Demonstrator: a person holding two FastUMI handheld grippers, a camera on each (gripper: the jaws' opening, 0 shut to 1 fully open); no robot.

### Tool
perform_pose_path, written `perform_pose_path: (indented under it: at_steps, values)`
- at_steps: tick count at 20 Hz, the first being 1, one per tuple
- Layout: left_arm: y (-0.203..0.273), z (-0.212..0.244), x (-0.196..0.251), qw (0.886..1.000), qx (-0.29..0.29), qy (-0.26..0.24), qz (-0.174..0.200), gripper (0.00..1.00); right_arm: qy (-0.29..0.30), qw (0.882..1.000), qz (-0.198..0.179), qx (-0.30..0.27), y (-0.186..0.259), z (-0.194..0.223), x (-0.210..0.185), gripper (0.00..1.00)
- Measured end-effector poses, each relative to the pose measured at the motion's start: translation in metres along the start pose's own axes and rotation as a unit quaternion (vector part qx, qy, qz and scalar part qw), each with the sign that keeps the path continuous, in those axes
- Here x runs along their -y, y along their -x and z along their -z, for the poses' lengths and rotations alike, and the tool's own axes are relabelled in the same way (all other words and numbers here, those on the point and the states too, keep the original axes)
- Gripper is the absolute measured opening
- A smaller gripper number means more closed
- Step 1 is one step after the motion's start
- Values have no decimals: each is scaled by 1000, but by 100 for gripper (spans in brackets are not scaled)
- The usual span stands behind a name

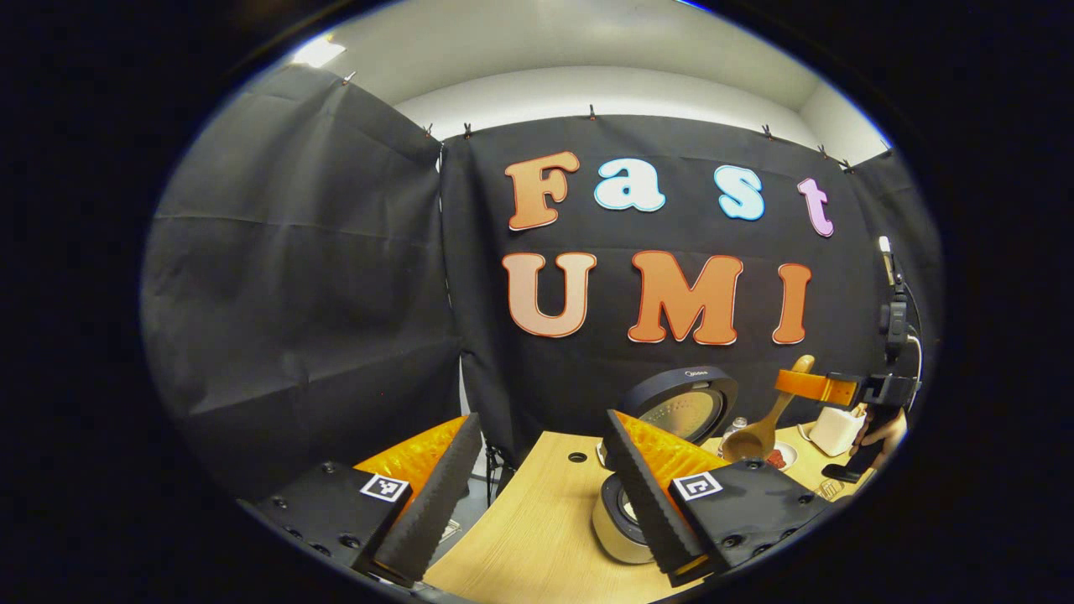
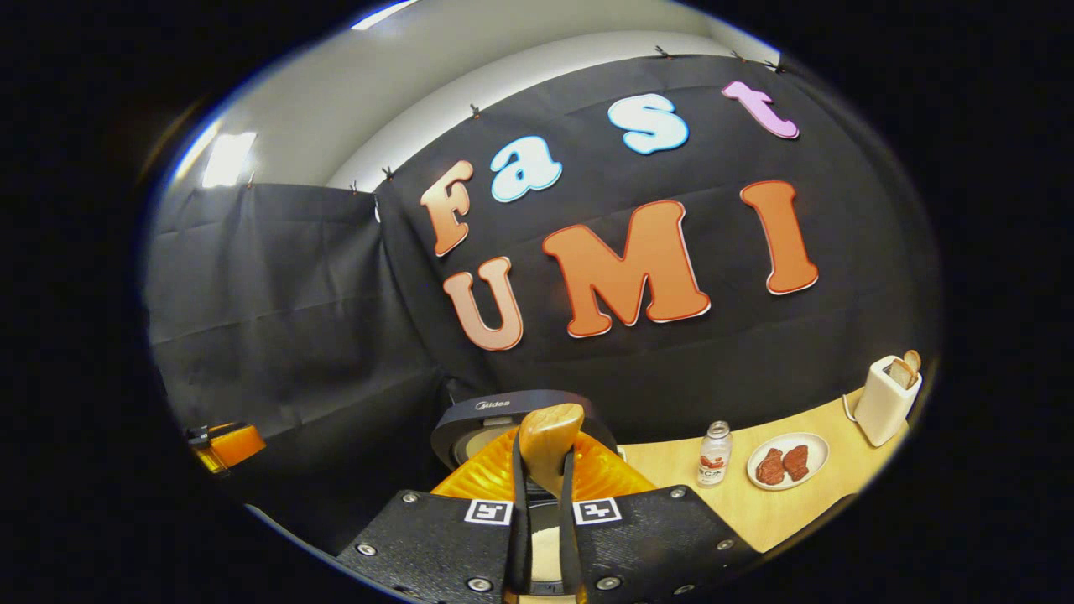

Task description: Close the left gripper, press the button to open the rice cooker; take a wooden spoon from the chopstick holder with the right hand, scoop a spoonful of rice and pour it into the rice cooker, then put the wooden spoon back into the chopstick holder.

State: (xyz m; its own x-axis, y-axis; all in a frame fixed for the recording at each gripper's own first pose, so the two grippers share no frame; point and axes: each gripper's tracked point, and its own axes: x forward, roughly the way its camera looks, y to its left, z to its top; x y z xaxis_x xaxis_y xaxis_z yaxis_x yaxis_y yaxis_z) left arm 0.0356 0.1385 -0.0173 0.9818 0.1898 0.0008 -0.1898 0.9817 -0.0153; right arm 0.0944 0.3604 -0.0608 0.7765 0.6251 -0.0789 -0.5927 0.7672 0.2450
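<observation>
Pinching the handle of the wooden spoon [image 2: 550,449] between both fingers, the right tool [image 2: 544,537] holds it nearest the lens in the right gripper view, handle end up. Beyond the fingers lies the rice cooker [image 2: 512,415], its lid raised, so the button step appears done. Whether the bowl carries rice cannot be told. In the left gripper view the left tool [image 1: 537,495] stands spread and empty, drawn back to the near left edge of the desk [image 1: 537,537], probably to leave the cooker mouth free. Past its right finger sits the cooker body with its upright lid [image 1: 684,407]; farther right the spoon hangs bowl-down from the other tool, above the desk just right of the cooker, a pose that suits either tipping rice in or carrying the spoon away. Farther right on the desk stand a small bottle [image 2: 714,455], a plate [image 2: 787,463] of red pieces, and a white toaster [image 2: 885,398]. The chopstick holder cannot be located.
</observation>
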Motion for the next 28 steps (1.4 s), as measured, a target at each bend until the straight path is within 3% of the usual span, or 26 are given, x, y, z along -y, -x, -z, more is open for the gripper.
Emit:
perform_pose_path:
  at_steps: [2,3,4,8,15,22,28]
  values:
    - [-5,-1,10,1000,2,4,10,96,-4,1000,23,11,20,-14,29,12]
    - [-8,-3,15,1000,3,6,15,96,-5,999,36,17,29,-19,44,7]
    - [-12,-4,20,1000,3,7,19,96,-5,998,53,22,40,-24,62,12]
    - [-24,-11,40,999,12,7,35,96,-17,991,124,38,96,-32,140,12]
    - [-39,-15,94,997,12,14,72,98,-45,972,229,25,170,5,250,12]
    - [-40,-7,114,998,0,1,69,99,-75,961,265,-20,174,78,305,12]
    - [-35,-3,115,998,-9,-8,58,99,-109,954,273,-62,156,131,333,12]
